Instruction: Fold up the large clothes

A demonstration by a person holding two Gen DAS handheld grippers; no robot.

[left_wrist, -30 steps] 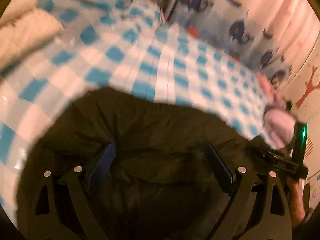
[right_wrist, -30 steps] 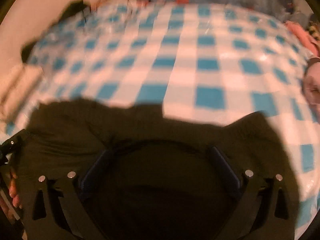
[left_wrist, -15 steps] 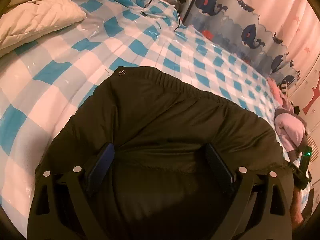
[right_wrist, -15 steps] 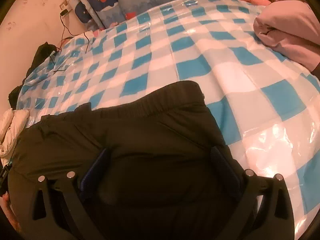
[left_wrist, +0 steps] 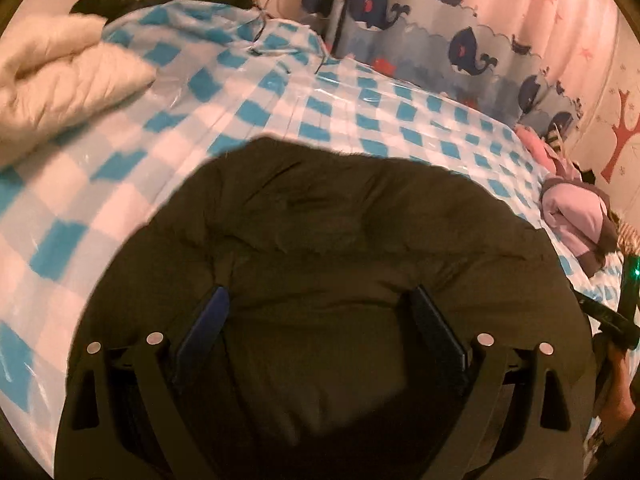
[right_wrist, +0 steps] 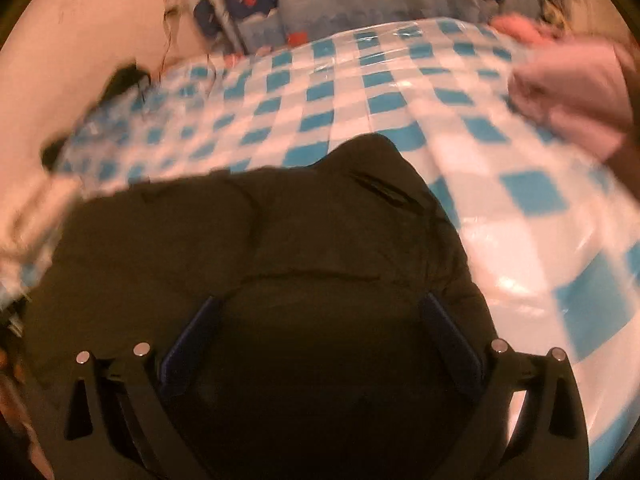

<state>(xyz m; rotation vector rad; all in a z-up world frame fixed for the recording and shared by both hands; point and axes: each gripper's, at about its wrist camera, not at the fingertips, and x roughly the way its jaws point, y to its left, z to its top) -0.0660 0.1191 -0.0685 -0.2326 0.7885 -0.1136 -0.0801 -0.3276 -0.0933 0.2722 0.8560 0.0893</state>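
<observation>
A large dark olive padded garment [left_wrist: 340, 220] lies on the blue-and-white checked bed cover [left_wrist: 120, 168]. My left gripper [left_wrist: 320, 308] has its jaws wide apart, with the garment's cloth bunched between the blue pads [left_wrist: 208, 320]. In the right wrist view the same garment [right_wrist: 260, 232] fills the lower half, a pocket slit showing near its far right corner. My right gripper [right_wrist: 320, 316] also stands wide apart over the cloth. Whether either one pinches the fabric is hidden. The right gripper shows at the left view's right edge [left_wrist: 616, 320].
A cream quilted garment [left_wrist: 60, 80] lies at the far left of the bed. A folded pink and lilac garment [left_wrist: 576, 220] sits at the far right, also in the right wrist view [right_wrist: 572, 84]. A whale-print curtain [left_wrist: 440, 32] and wall stand behind the bed.
Both views have tilted up and swung; the garment's far edge has changed from a flat elastic waistband to a rounded padded fold. The right view is motion-blurred.
</observation>
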